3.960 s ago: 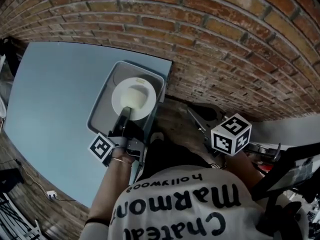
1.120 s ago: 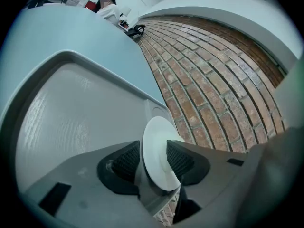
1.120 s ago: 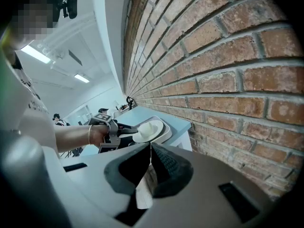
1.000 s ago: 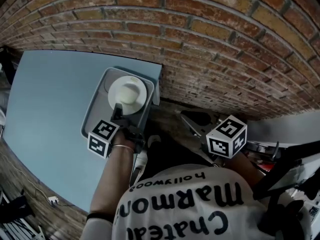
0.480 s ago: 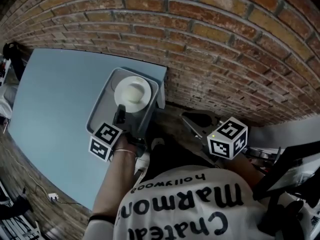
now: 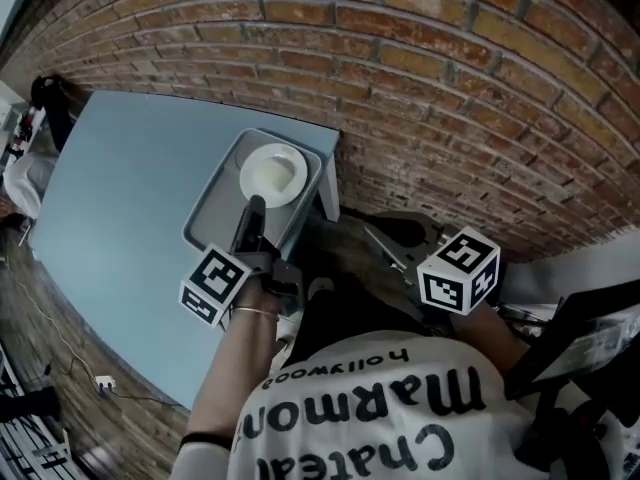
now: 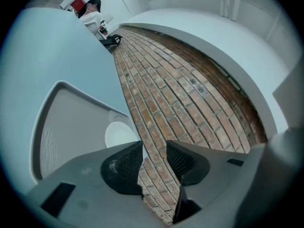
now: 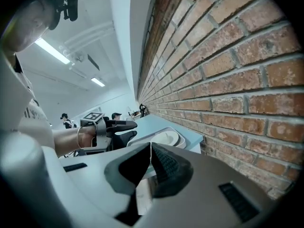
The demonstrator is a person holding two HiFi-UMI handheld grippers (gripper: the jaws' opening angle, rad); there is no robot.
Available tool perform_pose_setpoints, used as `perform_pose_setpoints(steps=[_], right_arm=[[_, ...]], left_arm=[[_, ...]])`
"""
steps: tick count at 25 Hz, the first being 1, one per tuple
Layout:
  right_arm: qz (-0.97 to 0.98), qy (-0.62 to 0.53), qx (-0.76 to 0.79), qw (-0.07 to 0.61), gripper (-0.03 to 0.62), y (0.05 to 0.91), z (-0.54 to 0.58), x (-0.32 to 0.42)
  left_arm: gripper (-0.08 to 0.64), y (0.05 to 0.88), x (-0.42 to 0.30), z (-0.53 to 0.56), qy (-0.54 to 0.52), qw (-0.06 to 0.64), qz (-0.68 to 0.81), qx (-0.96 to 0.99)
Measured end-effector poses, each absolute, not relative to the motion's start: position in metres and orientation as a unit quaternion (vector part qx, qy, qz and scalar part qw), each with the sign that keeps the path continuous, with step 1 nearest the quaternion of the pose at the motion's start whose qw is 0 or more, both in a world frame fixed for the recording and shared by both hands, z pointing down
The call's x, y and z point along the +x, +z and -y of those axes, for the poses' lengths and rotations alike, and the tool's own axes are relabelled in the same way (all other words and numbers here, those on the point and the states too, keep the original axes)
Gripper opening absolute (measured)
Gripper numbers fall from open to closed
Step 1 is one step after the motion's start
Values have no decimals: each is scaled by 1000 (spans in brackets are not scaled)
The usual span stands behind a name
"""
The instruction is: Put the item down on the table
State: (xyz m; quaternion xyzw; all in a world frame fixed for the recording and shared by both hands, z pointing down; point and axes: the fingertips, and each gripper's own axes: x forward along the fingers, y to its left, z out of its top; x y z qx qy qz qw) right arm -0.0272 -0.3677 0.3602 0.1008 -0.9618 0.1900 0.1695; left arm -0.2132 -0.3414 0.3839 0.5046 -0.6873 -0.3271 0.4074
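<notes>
Head view: plate point(image 6: 273, 175) beyond left gripper point(image 6: 252, 211)

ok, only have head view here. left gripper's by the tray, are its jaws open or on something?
Observer: Left gripper view shows the left gripper with jaws apart, only brick wall in the gap.
Operator: Right one?
Observer: The right gripper has its jaws together, nothing between them.
Operator: Plate seated?
Observer: Side-on from the right gripper view, the plate lies flat in the tray.
</notes>
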Motion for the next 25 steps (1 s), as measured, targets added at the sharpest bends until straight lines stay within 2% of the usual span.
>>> perform_pose_setpoints(steps=[2, 4, 5, 9, 15, 21, 25], right_arm=[[965, 184, 93, 162, 11, 353, 358, -25], [968, 177, 87, 157, 11, 347, 350, -23], [969, 173, 84, 155, 11, 345, 346, -22], [973, 164, 73, 148, 11, 335, 333, -21], [977, 149, 70, 138, 11, 325, 328, -21], [975, 169, 62, 129, 11, 324, 324, -21], [976, 151, 52, 148, 11, 334, 311, -29]], left_arm=[[140, 370, -205, 331, -328, 385, 685, 524], [59, 356, -197, 321, -331, 361, 680, 546], [41, 349, -193, 317, -333, 350, 675, 557], [16, 330, -181, 299, -314, 308, 670, 598], [6, 309, -160, 289, -340, 245, 623, 660], [6, 307, -105, 279, -179, 198, 564, 781], [6, 326, -94, 262, -108, 201, 557, 799]])
